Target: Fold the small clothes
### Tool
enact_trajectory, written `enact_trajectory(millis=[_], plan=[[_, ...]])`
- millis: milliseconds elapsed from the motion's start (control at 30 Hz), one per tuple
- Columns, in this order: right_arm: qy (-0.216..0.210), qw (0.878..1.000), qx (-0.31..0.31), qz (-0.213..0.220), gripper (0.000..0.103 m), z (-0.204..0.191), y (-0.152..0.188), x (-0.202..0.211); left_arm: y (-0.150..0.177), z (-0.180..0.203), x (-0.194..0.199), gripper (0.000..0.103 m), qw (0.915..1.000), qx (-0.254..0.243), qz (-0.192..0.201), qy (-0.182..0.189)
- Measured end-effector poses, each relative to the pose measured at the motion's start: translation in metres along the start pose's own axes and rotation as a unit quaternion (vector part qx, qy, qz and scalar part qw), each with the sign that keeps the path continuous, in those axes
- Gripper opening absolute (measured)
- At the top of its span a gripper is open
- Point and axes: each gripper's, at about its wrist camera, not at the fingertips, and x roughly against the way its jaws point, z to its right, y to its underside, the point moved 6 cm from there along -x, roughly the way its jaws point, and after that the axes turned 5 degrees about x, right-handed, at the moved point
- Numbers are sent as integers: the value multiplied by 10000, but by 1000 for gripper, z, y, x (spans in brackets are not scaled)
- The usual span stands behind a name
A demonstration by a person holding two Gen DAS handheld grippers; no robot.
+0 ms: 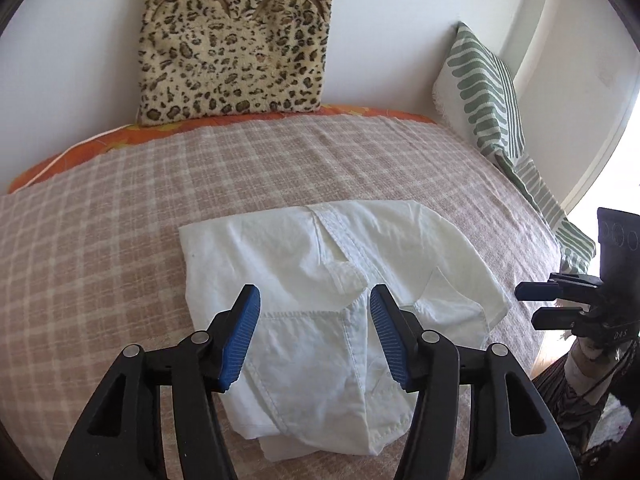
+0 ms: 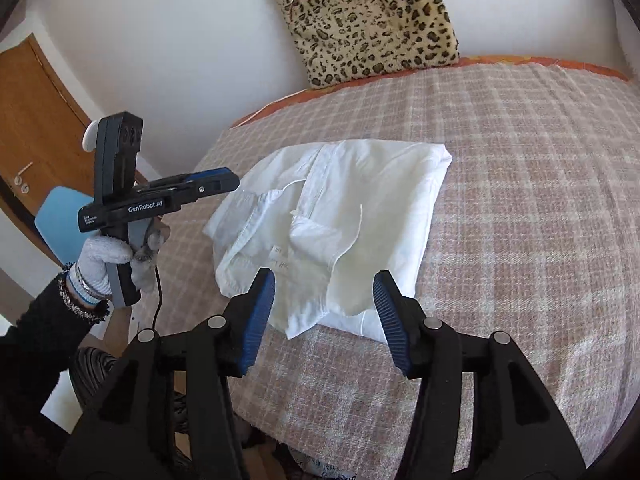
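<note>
Bedroom setup, so I'm working over a bed with a pink-and-cream checked blanket [image 1: 120, 208], white wall behind it. Leopard-print cushion [image 1: 234, 40] leans on that wall at the far edge, and a green-striped pillow [image 1: 484, 92] sits along the right edge in my left cam. An orange sheet edge [image 1: 80, 152] peeks out under the blanket at the back.

White garment [image 1: 320, 280] is folded into a chunky bundle, lying flat near the front edge of the bed, seams and a loose drawstring showing on top. From the right cam its near corner [image 2: 292, 334] sits close to where the blanket drops off.

My left gripper [image 1: 315, 312] hovers above the near part of the garment, blue pads spread about halfway, nothing pinched between them. Right gripper [image 2: 324, 294] is the same deal: jaws parted about halfway, empty, hanging over the bundle's front edge. From the left cam, the right gripper [image 1: 538, 304] sits off past the bed's right side, clear of the cloth.

In the right cam I can see the gloved left hand [image 2: 108, 256] holding its handle out beyond the left bed edge, with a wooden door [image 2: 36, 128] and a blue chair [image 2: 60, 212] behind it.

Plenty of bare blanket behind and to both sides of the garment.
</note>
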Motion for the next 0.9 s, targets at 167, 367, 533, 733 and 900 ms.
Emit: enact_trajectory(millis=[167,367,533,733,900], plan=[[-186,9948,-950,-319,62,66,-15,-22,4,-56,-13,58,9896,1308,-415,428],[-397,9896,-1133,-789,63,84,-6,-60,21,-81,-38,58,9676,2182,-842,951],[-769,9835,-1432,-794,63,91,-4,-78,22,-82,-48,59,9557,2471,-876,1334],[-1318,9724,-1850,-542,64,98,-5,-81,22,-79,-48,58,9509,2526,-793,1600],[-1461,9724,-1727,-569,53,86,-7,-92,21,-70,-51,52,9553,2364,-760,1605]])
